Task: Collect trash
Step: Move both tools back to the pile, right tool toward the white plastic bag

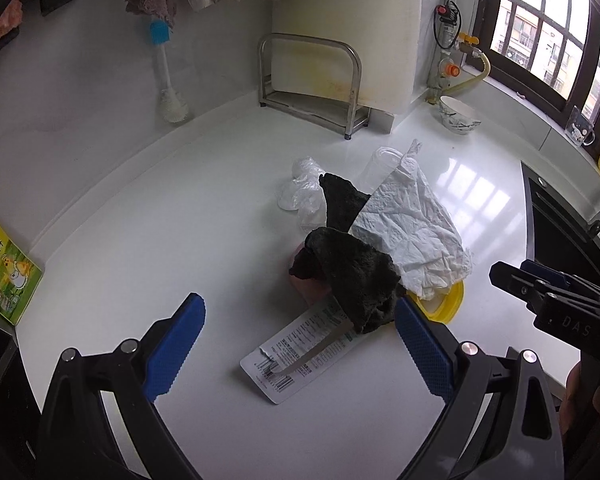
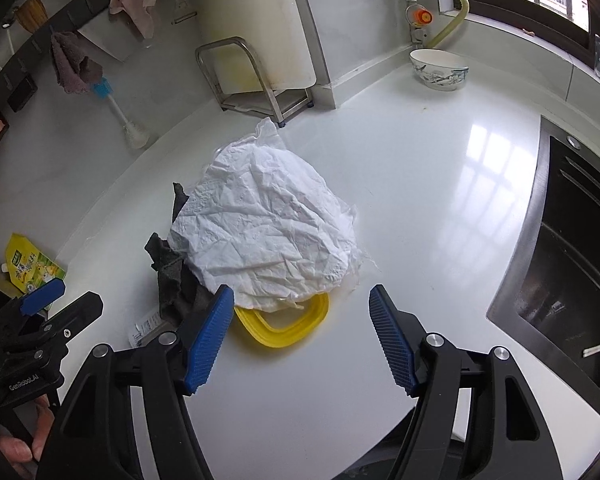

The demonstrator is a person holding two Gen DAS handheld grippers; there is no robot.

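A pile of trash lies on the white counter [image 1: 180,240]. A crumpled white paper towel [image 1: 412,232] [image 2: 268,224] drapes over a dark cloth [image 1: 360,276] [image 2: 172,280] and a yellow plastic lid [image 1: 448,304] [image 2: 288,324]. A torn printed label [image 1: 300,356] lies nearest, with crumpled clear plastic [image 1: 306,192] and a clear cup [image 1: 380,168] behind. My left gripper [image 1: 300,344] hangs open just short of the label and cloth. My right gripper [image 2: 300,332] stands open over the counter, its left pad by the yellow lid. Nothing is held.
A black sink [image 2: 572,264] borders the counter on the right. A patterned bowl [image 2: 440,68], a steel rack [image 1: 312,80], a bottle brush [image 1: 166,76] and a gas valve with hose [image 1: 452,56] line the back. A yellow-green packet [image 1: 4,272] lies at the left edge.
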